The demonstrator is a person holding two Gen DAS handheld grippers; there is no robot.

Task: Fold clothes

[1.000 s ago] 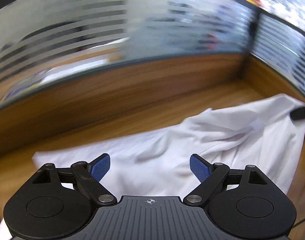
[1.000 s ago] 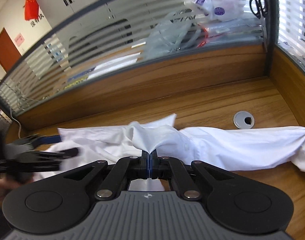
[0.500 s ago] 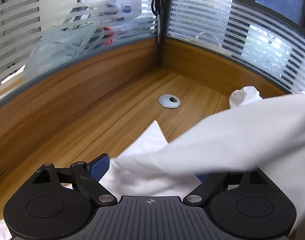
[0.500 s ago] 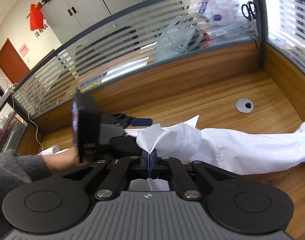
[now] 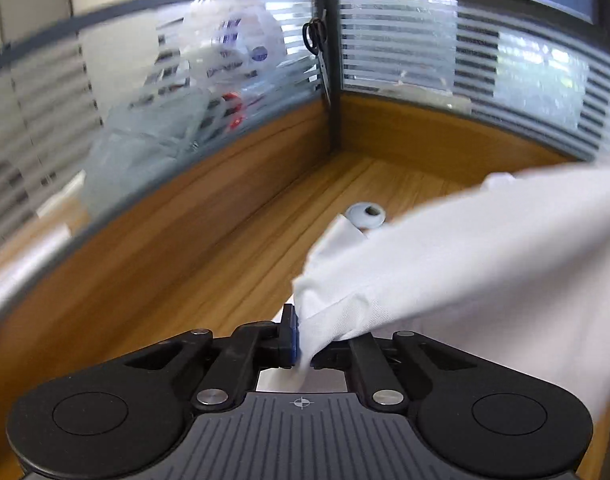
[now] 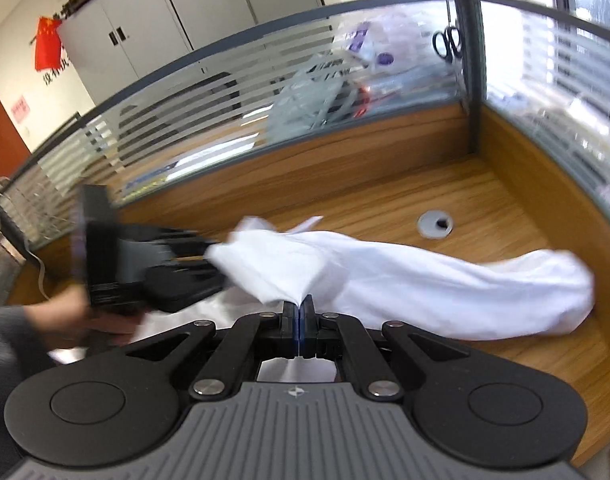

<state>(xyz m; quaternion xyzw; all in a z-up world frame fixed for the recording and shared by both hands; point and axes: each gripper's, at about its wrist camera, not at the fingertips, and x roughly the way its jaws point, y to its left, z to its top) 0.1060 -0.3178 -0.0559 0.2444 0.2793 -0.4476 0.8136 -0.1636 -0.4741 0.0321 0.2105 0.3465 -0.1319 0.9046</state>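
Starting at the left of the right wrist view, a grey sleeve [image 6: 5,344] and a hand [image 6: 101,320] carry the left gripper [image 6: 213,254], whose black body points rightward into the middle of the frame, its fingertips buried in a bunched corner of the white shirt [image 6: 425,276]. Just right of that, at lower centre, the right gripper [image 6: 300,312] has its jaws pressed together, pinching a peaked fold of the same cloth that rises straight out of the tips. From there the shirt trails to the right across the wooden desk [image 6: 505,200] as a long rumpled roll, ending in a rounded bulge near the right edge; a grey cable grommet [image 6: 435,224] sits on the desk just above it. In the left wrist view, bare desk [image 5: 225,264] fills the left and centre, backed by a striped glass partition [image 5: 85,92]. At lower centre the left gripper [image 5: 301,340] is clamped on a gathered fold of the shirt [image 5: 485,264], the blue pad [image 5: 292,338] of the left finger flush against the fabric. The cloth spreads from the tips up and rightward in a broad taut sheet, covering the right finger and part of the grommet [image 5: 365,214] beyond.
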